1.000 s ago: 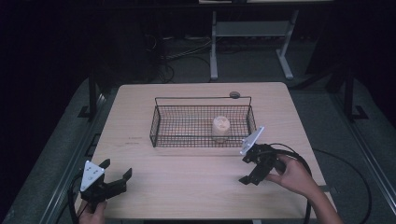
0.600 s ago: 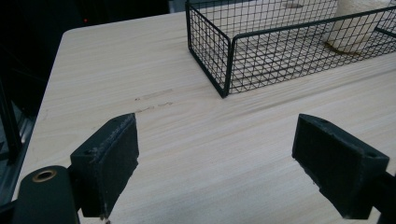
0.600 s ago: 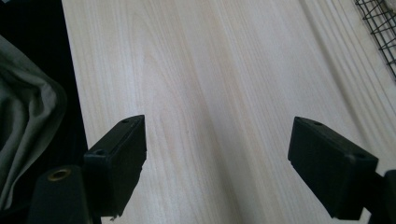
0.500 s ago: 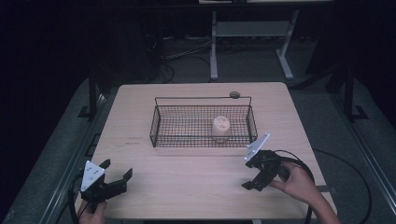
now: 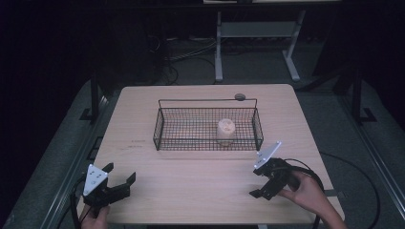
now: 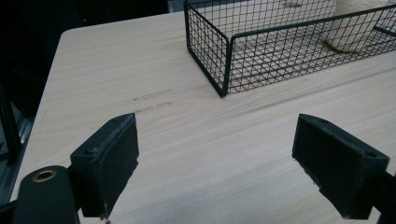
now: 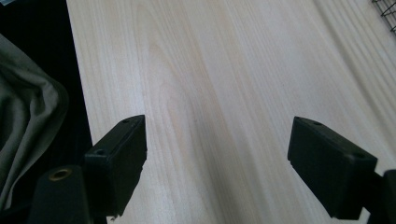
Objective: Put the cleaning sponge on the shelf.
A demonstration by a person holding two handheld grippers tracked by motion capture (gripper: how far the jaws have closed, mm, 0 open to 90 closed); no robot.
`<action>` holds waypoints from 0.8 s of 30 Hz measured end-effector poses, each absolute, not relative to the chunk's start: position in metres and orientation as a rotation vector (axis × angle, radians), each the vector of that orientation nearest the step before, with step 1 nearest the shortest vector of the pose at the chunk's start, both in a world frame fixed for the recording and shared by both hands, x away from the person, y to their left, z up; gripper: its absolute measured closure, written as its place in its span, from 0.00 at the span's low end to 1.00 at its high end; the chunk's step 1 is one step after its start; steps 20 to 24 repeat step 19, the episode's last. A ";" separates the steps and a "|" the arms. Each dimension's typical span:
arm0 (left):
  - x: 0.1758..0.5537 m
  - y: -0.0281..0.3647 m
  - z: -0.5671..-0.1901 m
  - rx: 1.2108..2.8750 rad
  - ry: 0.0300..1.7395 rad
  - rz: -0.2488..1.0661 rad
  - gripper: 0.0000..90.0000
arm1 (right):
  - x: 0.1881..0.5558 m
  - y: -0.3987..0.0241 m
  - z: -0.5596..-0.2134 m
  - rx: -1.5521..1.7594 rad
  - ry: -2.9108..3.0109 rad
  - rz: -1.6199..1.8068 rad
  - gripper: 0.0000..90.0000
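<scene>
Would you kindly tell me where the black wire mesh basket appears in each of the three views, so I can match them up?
High view: black wire mesh basket sits mid-table, toward the far edge, holding a pale cream cylindrical object.
Left gripper view: upper right, its near corner post above the open claw.
Right gripper view: just a sliver of mesh at the top right corner.
Shared landmark: the light wooden table.

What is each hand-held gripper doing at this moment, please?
Left hand-held gripper: open, holding nothing, above the table.
Right hand-held gripper: open, holding nothing.
</scene>
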State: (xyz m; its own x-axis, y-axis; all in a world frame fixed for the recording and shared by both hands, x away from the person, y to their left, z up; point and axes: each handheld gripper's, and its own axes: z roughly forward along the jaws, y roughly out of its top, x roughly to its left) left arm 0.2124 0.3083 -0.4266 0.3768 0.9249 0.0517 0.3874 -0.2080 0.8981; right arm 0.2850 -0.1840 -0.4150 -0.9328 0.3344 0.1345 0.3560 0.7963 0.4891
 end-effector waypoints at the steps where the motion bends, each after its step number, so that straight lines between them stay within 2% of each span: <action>1: 0.212 0.308 -0.427 1.775 1.152 0.785 0.15 | 0.285 -0.185 -0.416 -0.563 -2.939 -0.814 0.21; 24: 0.213 0.308 -0.427 1.780 1.150 0.787 0.15 | 0.279 -0.186 -0.423 -0.565 -2.936 -0.856 0.21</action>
